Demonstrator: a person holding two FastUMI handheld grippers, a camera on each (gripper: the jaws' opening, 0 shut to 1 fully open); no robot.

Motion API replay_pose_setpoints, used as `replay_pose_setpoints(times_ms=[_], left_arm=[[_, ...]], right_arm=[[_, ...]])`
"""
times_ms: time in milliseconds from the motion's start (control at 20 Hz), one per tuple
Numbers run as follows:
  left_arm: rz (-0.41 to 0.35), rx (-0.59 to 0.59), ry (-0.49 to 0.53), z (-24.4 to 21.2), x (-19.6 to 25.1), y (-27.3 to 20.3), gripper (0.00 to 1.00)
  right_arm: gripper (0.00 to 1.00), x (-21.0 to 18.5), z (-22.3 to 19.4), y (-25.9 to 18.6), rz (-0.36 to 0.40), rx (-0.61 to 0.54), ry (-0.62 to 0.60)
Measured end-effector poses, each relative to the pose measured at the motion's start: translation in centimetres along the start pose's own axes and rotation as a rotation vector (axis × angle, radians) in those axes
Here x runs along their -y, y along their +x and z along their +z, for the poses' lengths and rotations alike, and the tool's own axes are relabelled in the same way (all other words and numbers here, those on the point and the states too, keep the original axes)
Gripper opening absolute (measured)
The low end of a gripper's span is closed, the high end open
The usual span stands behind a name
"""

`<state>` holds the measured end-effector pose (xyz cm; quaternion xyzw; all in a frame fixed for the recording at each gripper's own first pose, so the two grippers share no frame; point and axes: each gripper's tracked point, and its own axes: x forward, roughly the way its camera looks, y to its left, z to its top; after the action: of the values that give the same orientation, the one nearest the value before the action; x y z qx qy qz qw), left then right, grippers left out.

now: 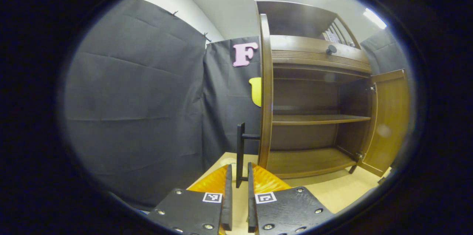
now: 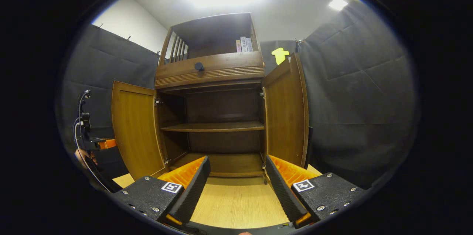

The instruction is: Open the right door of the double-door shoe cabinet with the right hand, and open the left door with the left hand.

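Note:
The brown wooden shoe cabinet (image 2: 210, 68) stands with both doors swung out. In the right gripper view the left door (image 2: 135, 131) and the right door (image 2: 286, 116) flank the bare shelf (image 2: 214, 127). My right gripper (image 2: 237, 158) hangs open in front of the cabinet, touching nothing. In the left gripper view the left door (image 1: 265, 98) is seen edge-on, with its black bar handle (image 1: 241, 142) on the outer side. My left gripper (image 1: 239, 166) has its fingers close together, the bar's lower end in the narrow gap and slivers of table on both sides.
The cabinet stands on a light wooden table (image 2: 236, 201). A drawer with a round black knob (image 2: 199, 66) and an upper shelf with books (image 2: 244, 44) sit above the doors. Black cloth walls stand close on both sides. A hand (image 2: 83, 155) holds the left gripper beside the left door.

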<state>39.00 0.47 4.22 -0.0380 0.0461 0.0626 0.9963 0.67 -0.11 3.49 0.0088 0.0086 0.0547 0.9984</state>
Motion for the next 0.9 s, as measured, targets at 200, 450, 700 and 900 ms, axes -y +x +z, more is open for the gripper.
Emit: replay_pose_setpoints(times_ms=[200,450,700,900], left_arm=[[0.002,0.006,-0.008,0.3,0.2,-0.6,0.13],[-0.044,0.050,0.017,2.1,0.6,-2.3,0.22],[-0.094,0.076,0.003,3.9,2.6,-4.8,0.17],[-0.126,0.078,0.008,5.3,5.2,-9.6,0.13]], right_arm=[[0.93,0.2,0.1,-0.7,-0.005,0.004,0.002],[0.93,1.1,0.6,-1.7,-0.039,0.017,0.007],[0.93,1.5,1.3,-2.5,-0.062,0.031,0.018],[0.93,2.2,1.6,-3.3,-0.078,0.041,0.009]])
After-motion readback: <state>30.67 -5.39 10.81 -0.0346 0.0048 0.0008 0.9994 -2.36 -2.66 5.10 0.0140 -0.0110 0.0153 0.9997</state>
